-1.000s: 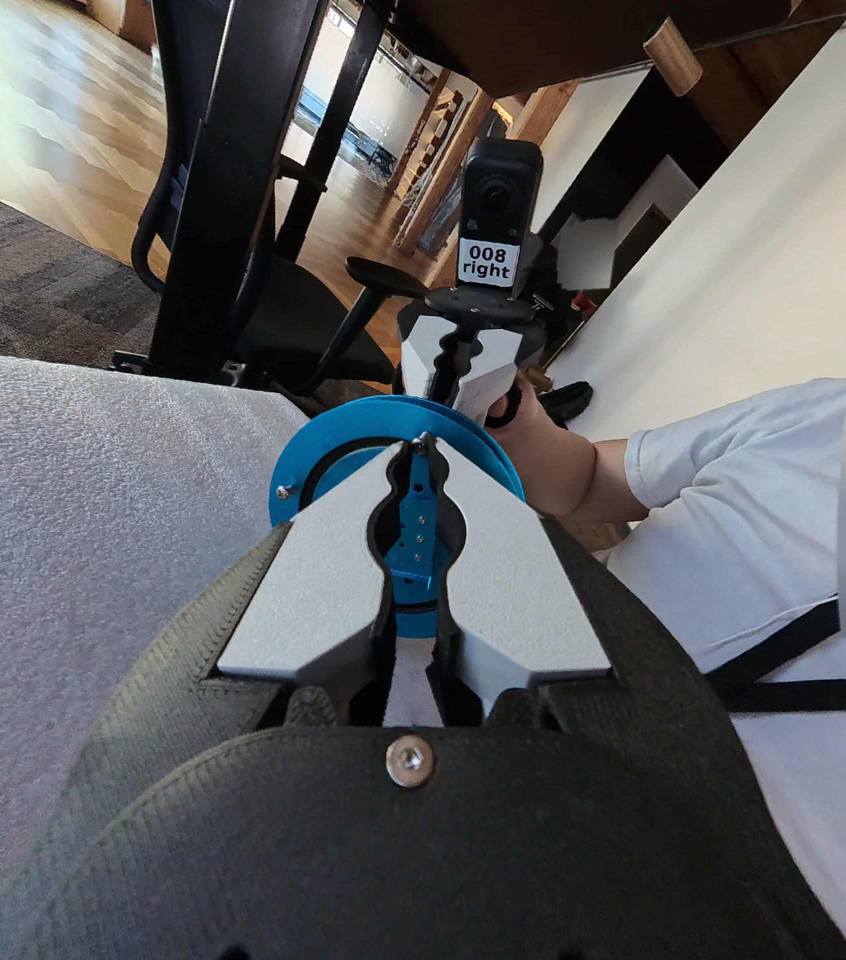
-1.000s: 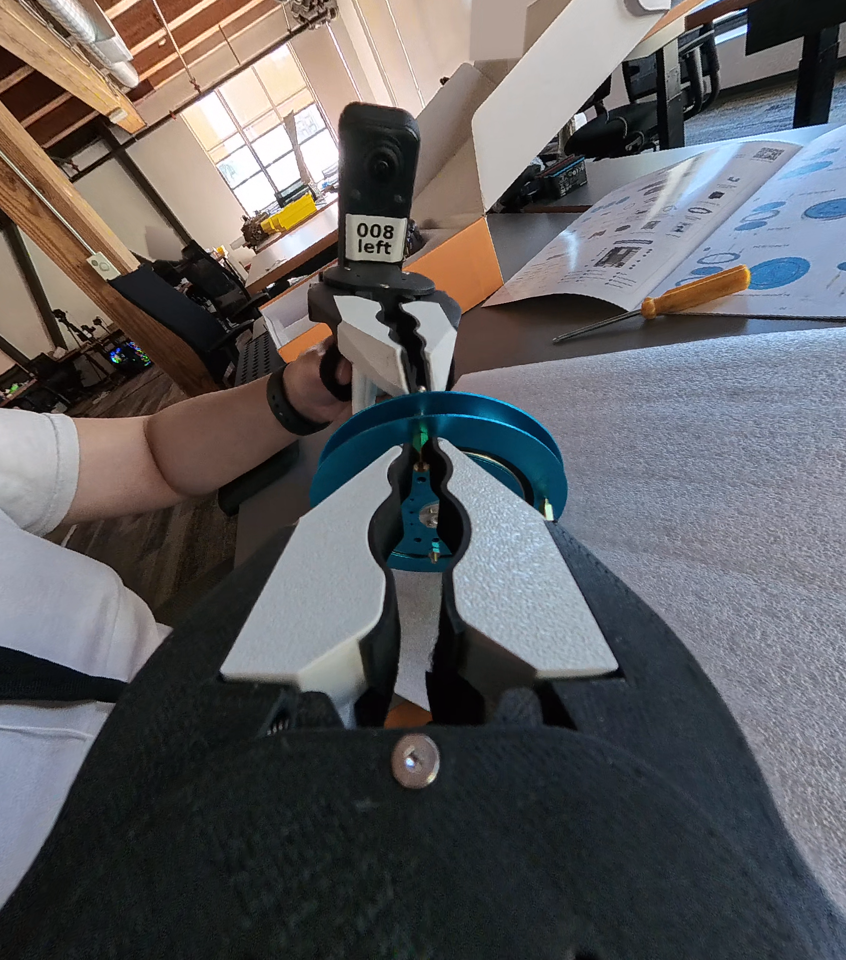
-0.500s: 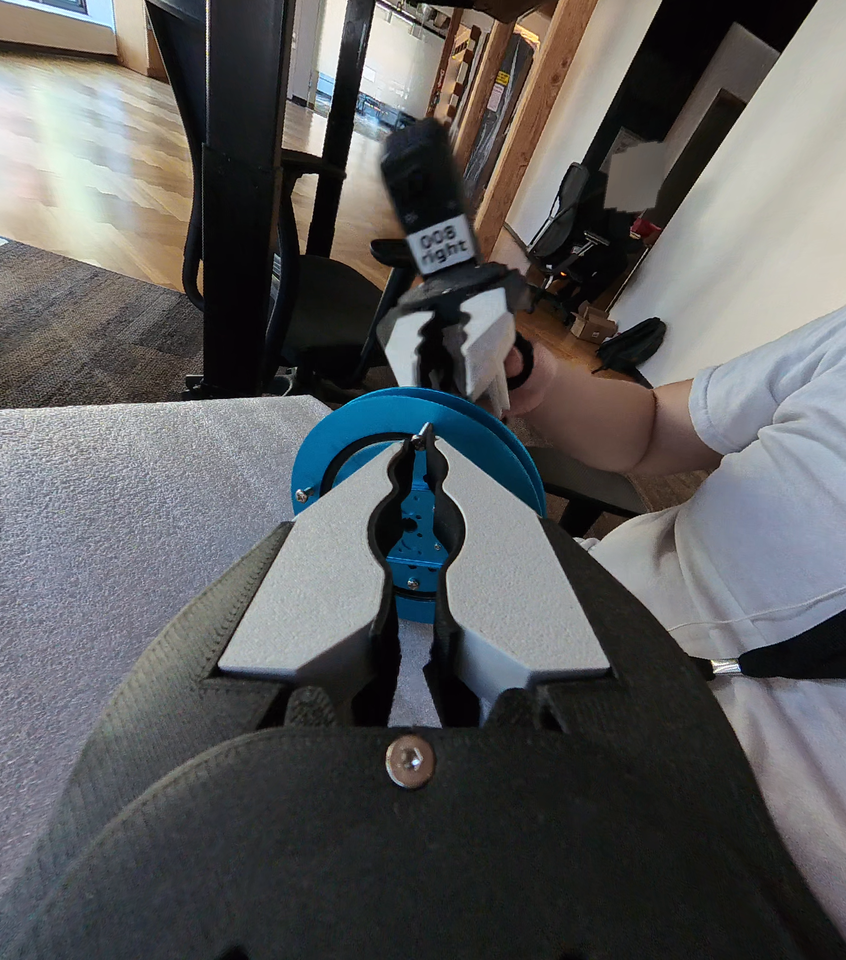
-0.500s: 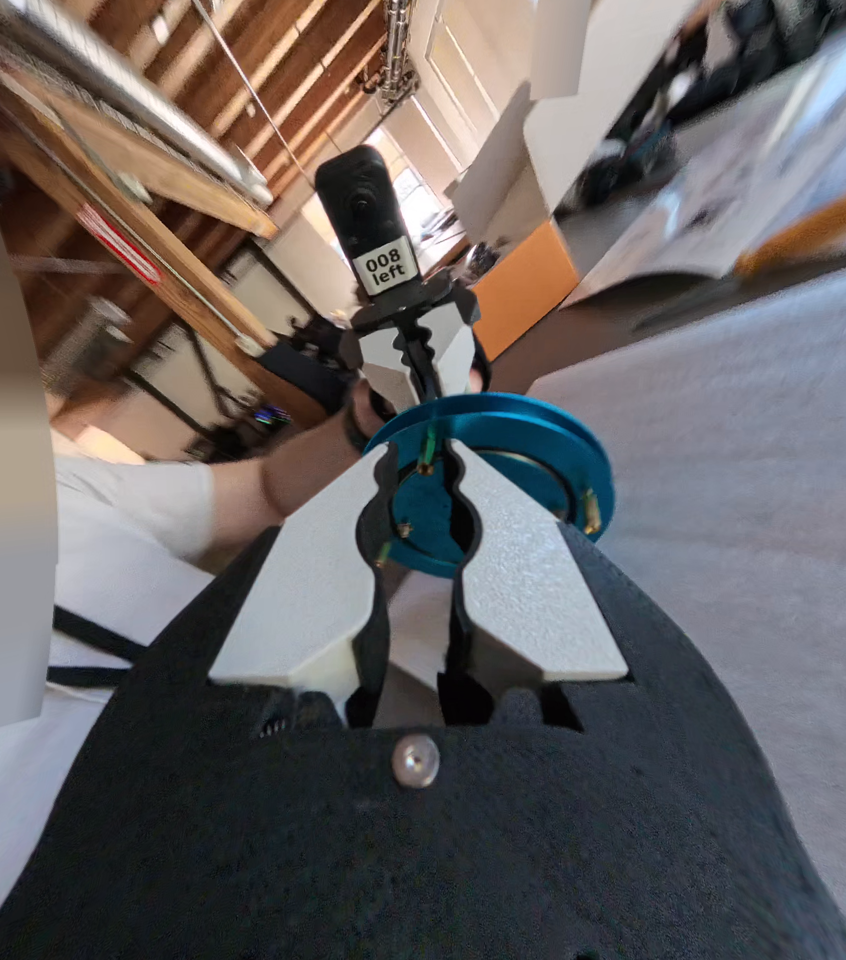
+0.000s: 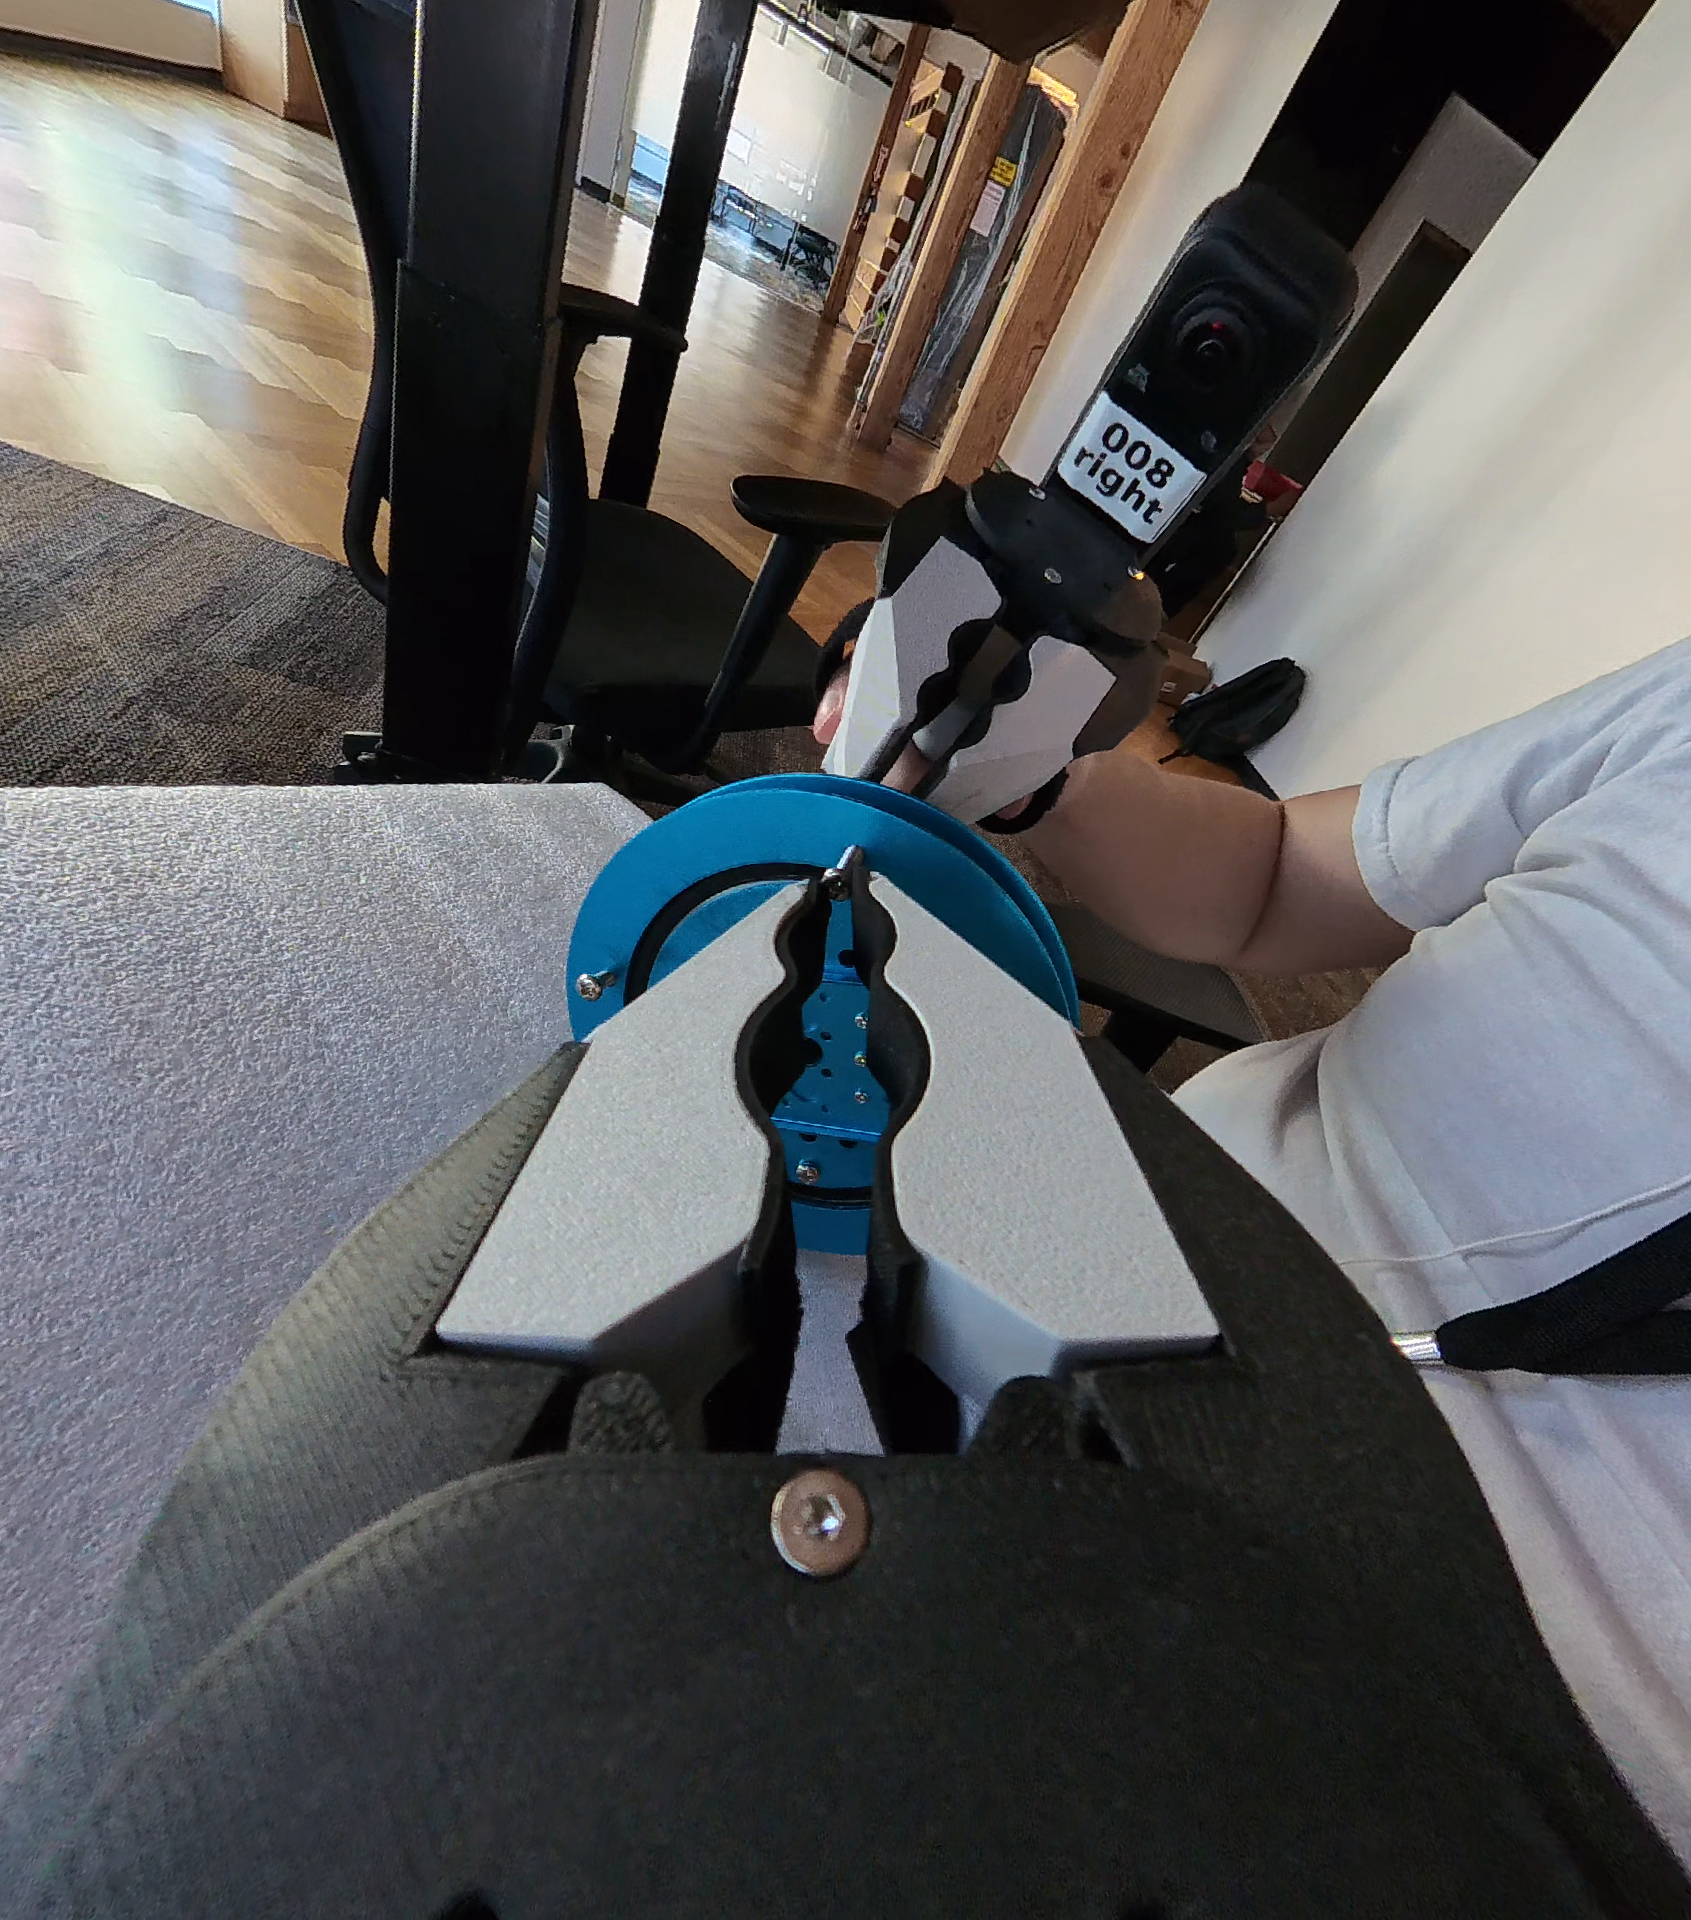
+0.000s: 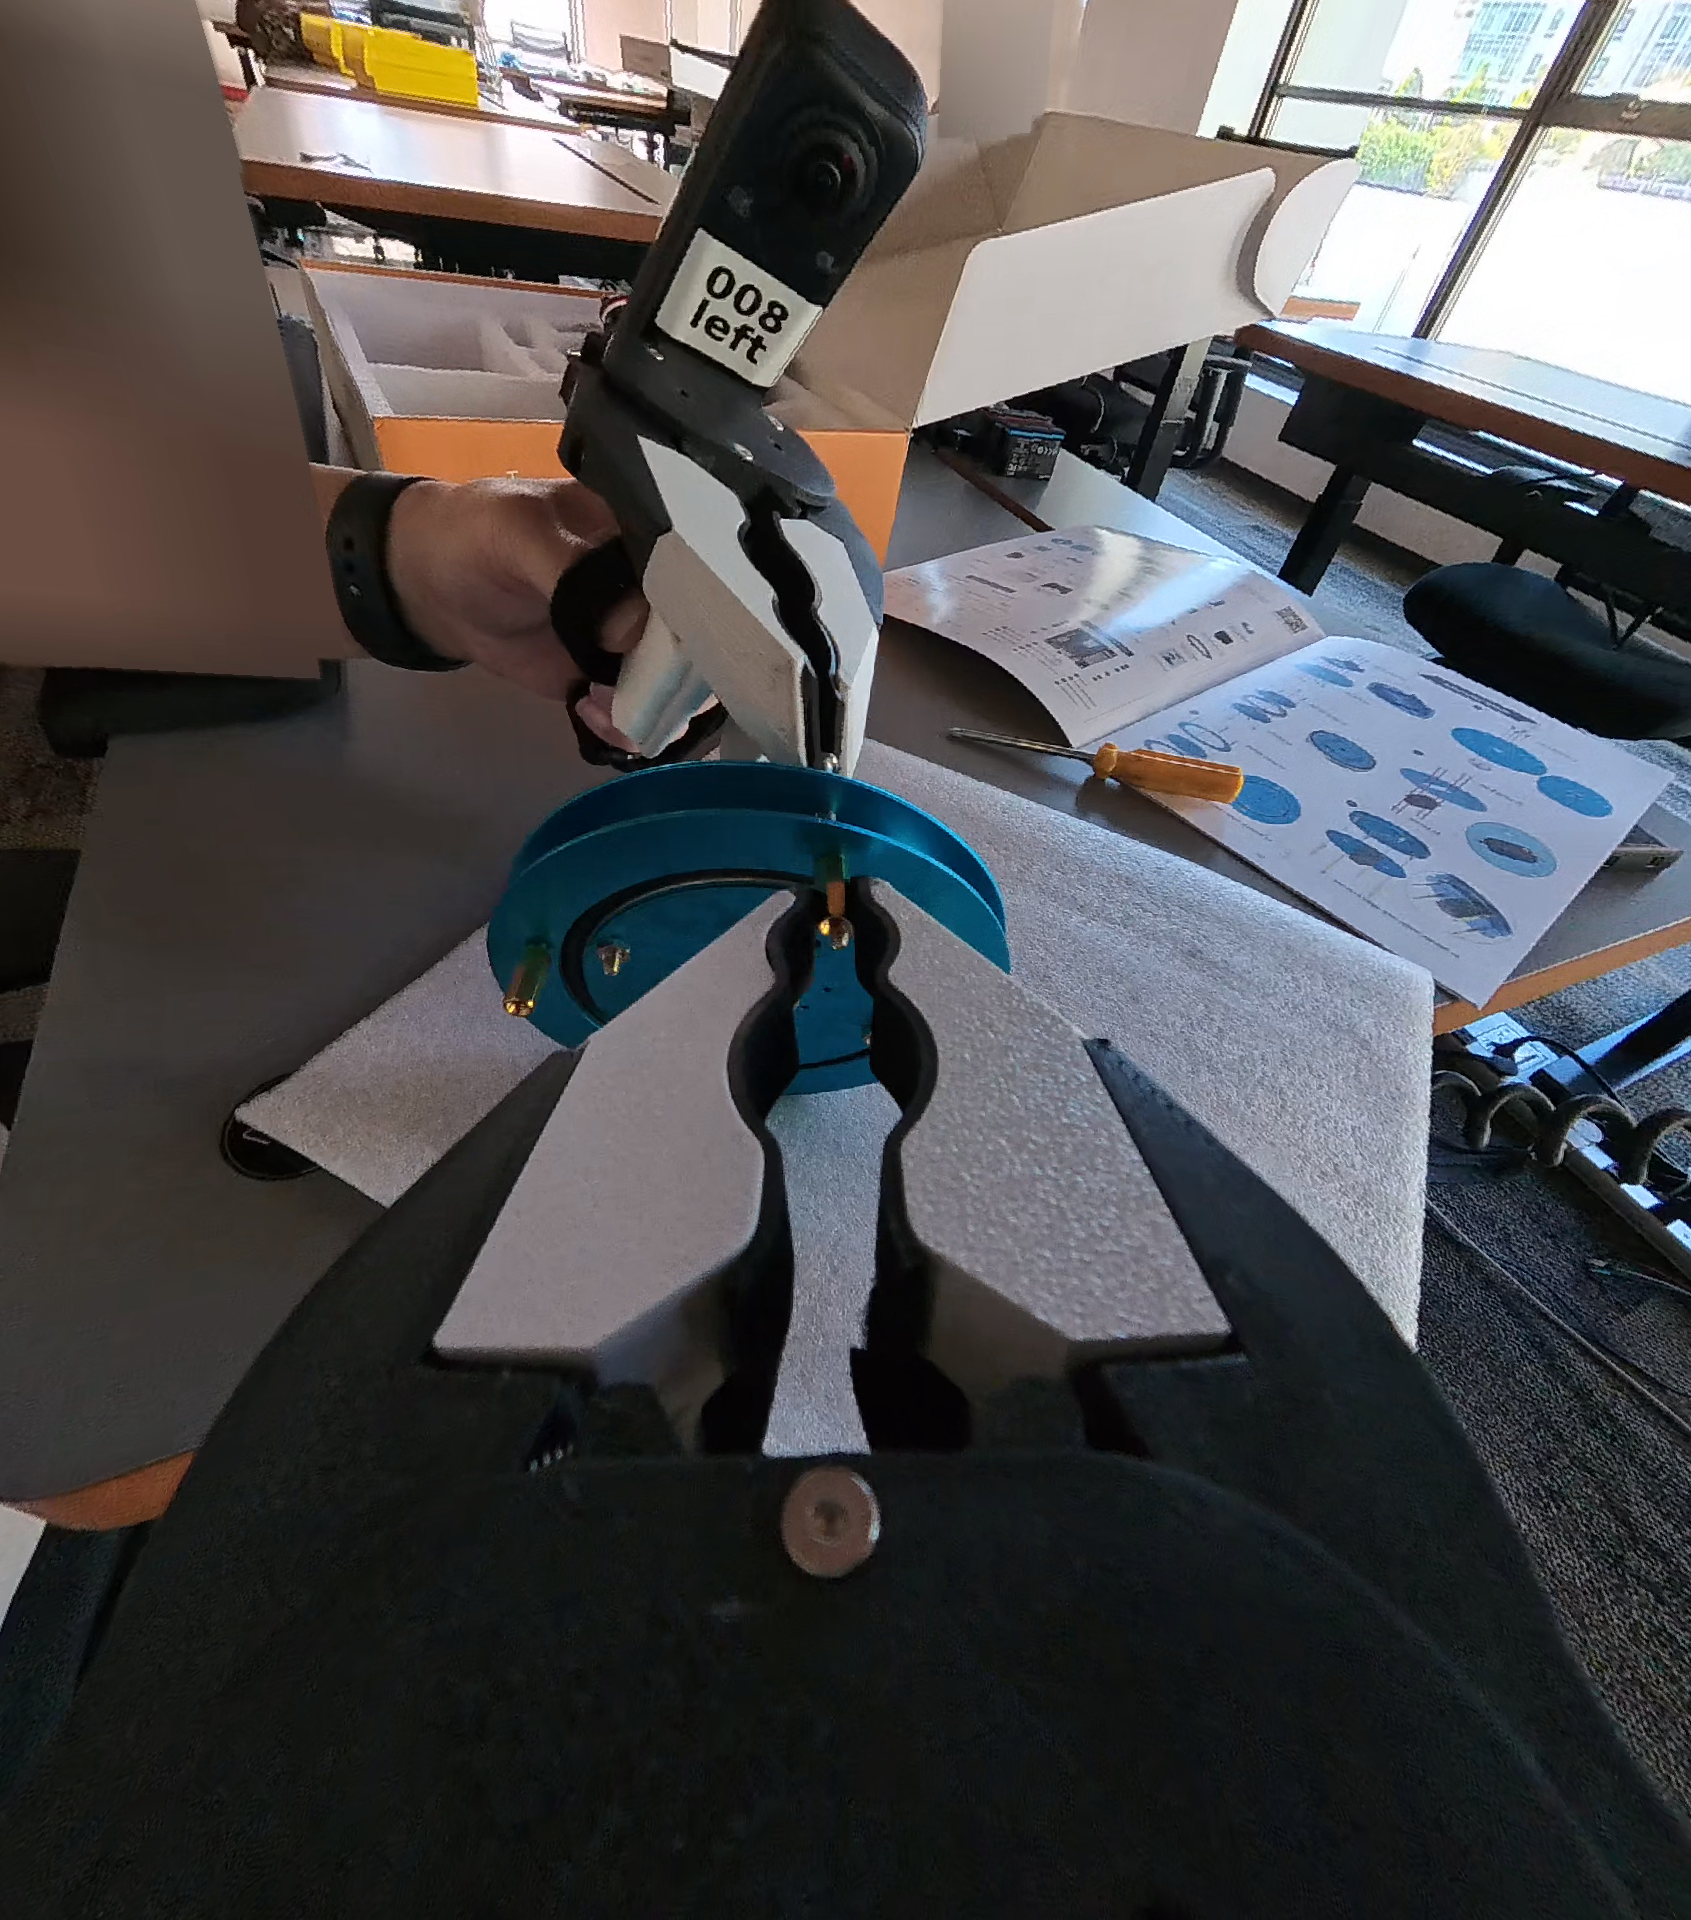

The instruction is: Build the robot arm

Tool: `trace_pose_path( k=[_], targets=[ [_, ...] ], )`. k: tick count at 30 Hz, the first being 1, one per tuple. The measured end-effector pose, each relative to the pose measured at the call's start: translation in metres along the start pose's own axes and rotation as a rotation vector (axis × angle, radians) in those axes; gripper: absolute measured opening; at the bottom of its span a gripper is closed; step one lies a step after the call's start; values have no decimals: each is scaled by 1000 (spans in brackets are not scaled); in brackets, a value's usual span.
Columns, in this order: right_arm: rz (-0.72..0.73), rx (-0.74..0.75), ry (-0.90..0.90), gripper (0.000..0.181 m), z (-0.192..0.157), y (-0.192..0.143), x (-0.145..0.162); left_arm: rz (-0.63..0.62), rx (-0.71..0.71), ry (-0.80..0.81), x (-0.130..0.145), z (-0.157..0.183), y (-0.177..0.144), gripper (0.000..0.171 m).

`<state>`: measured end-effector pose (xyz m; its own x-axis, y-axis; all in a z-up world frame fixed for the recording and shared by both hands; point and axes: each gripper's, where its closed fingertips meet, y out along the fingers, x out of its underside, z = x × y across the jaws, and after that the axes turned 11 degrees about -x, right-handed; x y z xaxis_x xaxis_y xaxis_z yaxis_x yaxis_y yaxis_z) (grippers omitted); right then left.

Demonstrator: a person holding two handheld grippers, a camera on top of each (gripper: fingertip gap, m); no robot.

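A blue disc assembly (image 5: 695,842), two round blue plates joined by brass standoffs, is held over a grey foam pad (image 5: 197,987). My left gripper (image 5: 846,868) is shut on its near edge, pinching a small screw at the rim. My right gripper (image 6: 836,914) is shut on the opposite side of the assembly (image 6: 675,831), around a brass standoff (image 6: 833,896). Each gripper shows in the other's view: the right gripper (image 5: 908,774) behind the discs, the left gripper (image 6: 825,758) coming down onto the top rim.
The foam pad (image 6: 1184,987) lies on a grey table (image 6: 249,831). An orange-handled screwdriver (image 6: 1163,774) and an open printed manual (image 6: 1392,790) lie beyond it. An open orange and white box (image 6: 1028,260) stands at the back. An office chair (image 5: 654,613) stands past the table edge. Left and right tips are no more than a few centimetres apart.
The right gripper has risen and tipped, now looking down on the discs' underside and the table. The assembly has tilted with it. Both grippers have kept their hold.
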<state>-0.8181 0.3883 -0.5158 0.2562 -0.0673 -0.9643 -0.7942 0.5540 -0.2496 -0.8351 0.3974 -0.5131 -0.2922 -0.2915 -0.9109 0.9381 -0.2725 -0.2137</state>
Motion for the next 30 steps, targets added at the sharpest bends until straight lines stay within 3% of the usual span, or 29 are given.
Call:
trace_pose_path(
  k=[14,19,24,30],
  targets=[
    [-33,-11,-62,5,6,25,-6,-25,-7,-20,1,-6,-9,3],
    [-74,-10,-83,22,13,30,-4,5,-5,-64,1,-13,-15,3],
    [-14,-27,-137,10,10,20,-9,10,-5,-66,2,-13,-16,3],
    [-59,-18,-161,3,6,21,-5,11,-2,-59,2,-14,-16,3]
  ],
)
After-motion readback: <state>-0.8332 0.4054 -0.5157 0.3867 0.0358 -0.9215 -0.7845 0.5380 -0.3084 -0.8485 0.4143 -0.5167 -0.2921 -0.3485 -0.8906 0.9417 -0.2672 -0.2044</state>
